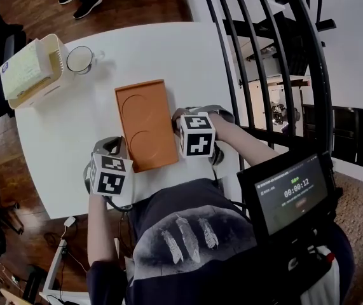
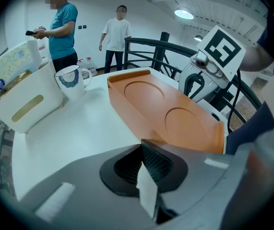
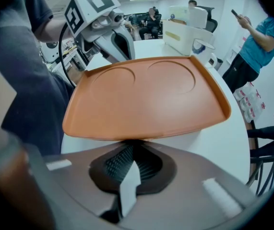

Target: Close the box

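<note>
Head view looks down on a flat orange box lying on the white bench, its lid seemingly down, flanked by left tongs and right tongs, both pinched together and empty, probably to press it shut.

The person wears a dark navy T-shirt with short sleeves and three pale feathers printed on the chest (lower centre of the head view). The left gripper and right gripper each have a smooth grey shell, black ribbed pads and a white cube of black square markers. A black cable loops off the left one.
</note>
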Motion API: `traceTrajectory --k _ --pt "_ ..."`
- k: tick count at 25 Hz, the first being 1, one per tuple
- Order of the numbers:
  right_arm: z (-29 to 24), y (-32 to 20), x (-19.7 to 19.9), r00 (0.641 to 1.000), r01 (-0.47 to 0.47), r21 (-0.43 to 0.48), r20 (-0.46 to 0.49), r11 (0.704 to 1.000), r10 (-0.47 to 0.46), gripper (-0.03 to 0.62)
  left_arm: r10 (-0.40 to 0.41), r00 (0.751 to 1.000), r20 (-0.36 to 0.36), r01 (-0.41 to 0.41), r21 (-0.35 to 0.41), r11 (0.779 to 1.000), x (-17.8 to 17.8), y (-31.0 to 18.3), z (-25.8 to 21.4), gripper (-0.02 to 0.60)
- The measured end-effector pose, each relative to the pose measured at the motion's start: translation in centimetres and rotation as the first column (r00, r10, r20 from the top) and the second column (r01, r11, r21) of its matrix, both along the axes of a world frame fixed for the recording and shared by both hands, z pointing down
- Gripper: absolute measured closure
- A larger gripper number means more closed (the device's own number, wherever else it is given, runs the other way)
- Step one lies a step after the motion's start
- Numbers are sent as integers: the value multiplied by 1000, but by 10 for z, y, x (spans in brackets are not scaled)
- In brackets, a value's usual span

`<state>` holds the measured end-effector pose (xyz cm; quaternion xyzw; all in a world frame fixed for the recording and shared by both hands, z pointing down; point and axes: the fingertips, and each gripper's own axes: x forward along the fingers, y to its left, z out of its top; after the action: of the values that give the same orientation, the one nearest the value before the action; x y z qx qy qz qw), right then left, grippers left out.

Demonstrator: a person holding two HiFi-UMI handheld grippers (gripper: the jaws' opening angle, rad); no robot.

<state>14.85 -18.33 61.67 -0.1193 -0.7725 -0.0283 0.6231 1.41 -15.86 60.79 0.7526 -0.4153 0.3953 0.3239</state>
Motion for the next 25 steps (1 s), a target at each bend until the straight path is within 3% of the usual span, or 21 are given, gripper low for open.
traceTrajectory --k 4,10,15,25 --pt "-2 -6 -4 1000 -31 8 -4 999 31 589 -37 999 -17 37 -16 999 -8 -2 3 566" --pt "-20 -39 13 990 -140 48 2 989 140 589 -82 996 39 82 7 997 -27 -3 3 566" --pt "-66 -48 31 972 -223 92 94 971 214 589 -114 992 56 112 37 993 -19 12 -23 566" --pt "-94 -23 60 958 -251 101 166 963 232 589 -134 987 91 126 84 988 8 30 -67 566"
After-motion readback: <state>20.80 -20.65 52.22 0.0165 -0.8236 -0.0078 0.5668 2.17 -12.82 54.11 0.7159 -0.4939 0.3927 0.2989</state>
